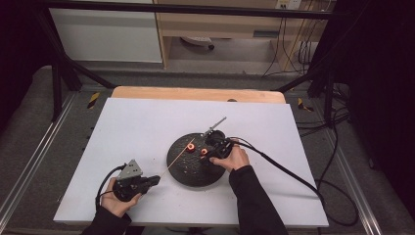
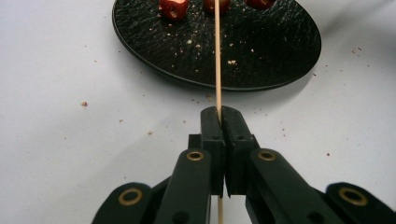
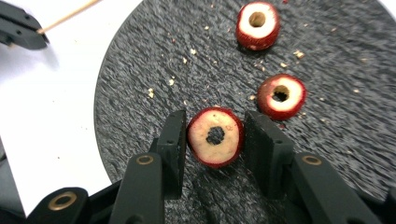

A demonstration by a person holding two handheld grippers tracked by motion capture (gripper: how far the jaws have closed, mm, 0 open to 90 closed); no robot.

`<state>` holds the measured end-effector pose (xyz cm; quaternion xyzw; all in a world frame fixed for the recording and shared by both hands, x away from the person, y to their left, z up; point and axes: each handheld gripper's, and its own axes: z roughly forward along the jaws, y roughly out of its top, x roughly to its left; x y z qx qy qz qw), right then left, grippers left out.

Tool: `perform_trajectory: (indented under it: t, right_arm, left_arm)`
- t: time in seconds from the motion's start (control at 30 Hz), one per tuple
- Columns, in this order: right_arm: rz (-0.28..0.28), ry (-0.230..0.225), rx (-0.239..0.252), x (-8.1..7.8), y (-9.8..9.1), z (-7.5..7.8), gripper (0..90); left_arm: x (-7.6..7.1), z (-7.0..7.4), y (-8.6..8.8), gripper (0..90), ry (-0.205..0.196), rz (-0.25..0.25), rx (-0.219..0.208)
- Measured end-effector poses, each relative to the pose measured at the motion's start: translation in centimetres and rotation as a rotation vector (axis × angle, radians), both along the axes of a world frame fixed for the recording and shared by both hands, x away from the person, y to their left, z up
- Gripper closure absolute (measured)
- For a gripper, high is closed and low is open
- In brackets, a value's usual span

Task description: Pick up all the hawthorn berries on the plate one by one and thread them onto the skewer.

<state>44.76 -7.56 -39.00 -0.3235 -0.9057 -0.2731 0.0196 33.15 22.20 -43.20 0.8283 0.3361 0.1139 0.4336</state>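
A black round plate [image 1: 191, 171] lies on the white table and carries three red cored fruit pieces. My right gripper [image 3: 215, 140] stands over the plate, its jaws pressed to both sides of one fruit piece [image 3: 215, 136], which shows its cored hole. The other two pieces [image 3: 258, 25] [image 3: 281, 95] lie beyond it. My left gripper [image 2: 220, 112] is shut on a thin wooden skewer [image 2: 217, 56] that points at the plate [image 2: 261, 51]. In the high view the left gripper [image 1: 157, 179] is left of the plate and the right gripper [image 1: 208, 152] is over its middle.
A grey metal rod-like tool [image 1: 216, 125] lies at the plate's far edge. Crumbs dot the plate and the table [image 1: 147, 122] around it. Black cables trail from both grippers. A wooden strip [image 1: 195, 93] runs along the table's far edge.
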Motion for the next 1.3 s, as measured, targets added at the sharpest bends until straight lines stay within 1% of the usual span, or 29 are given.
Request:
perform_trajectory:
  t: [0.1, 0.27, 0.43, 0.6, 0.83, 0.97, 1.0, 1.07, 1.17, 1.3]
  right_arm:
    - [-0.008, -0.011, -0.006, -0.2, -0.3, 0.4, 60.9]
    - [-0.025, -0.027, 0.022, -0.5, -1.1, 1.1, 60.9]
    - [-0.054, -0.041, 0.077, -1.1, -2.2, 1.5, 61.0]
    - [-0.094, -0.057, 0.132, -1.7, -3.3, 1.4, 61.0]
    - [-0.175, -0.098, 0.264, -2.6, -5.1, 0.7, 61.1]
    - [-0.227, -0.134, 0.334, -3.2, -5.8, 0.2, 61.1]
    - [-0.236, -0.141, 0.345, -3.3, -5.9, 0.1, 61.1]
    - [-0.263, -0.155, 0.381, -3.5, -6.1, -0.1, 61.1]
    - [-0.302, -0.177, 0.448, -3.8, -6.4, -0.5, 61.1]
    - [-0.343, -0.193, 0.520, -4.1, -6.6, -1.0, 61.1]
  left_arm:
    - [-0.1, 0.0, -0.1, 88.1, -0.004, -0.002, 0.001]
    - [-0.1, 0.0, -0.2, 88.1, -0.006, -0.002, 0.001]
    - [-0.2, 0.0, -0.4, 88.1, -0.007, -0.002, 0.005]
    - [-0.3, 0.0, -0.6, 88.1, -0.010, -0.006, 0.007]
    - [-0.5, 0.1, -1.0, 88.1, -0.014, -0.004, 0.005]
    - [-0.6, 0.0, -1.2, 88.1, -0.015, -0.001, 0.003]
    - [-0.6, 0.0, -1.3, 88.1, -0.016, -0.002, 0.005]
    - [-0.6, 0.0, -1.3, 88.1, -0.017, -0.002, 0.004]
    - [-0.7, 0.0, -1.5, 88.1, -0.016, 0.003, 0.004]
    - [-0.7, 0.0, -1.7, 88.1, -0.017, 0.003, -0.001]
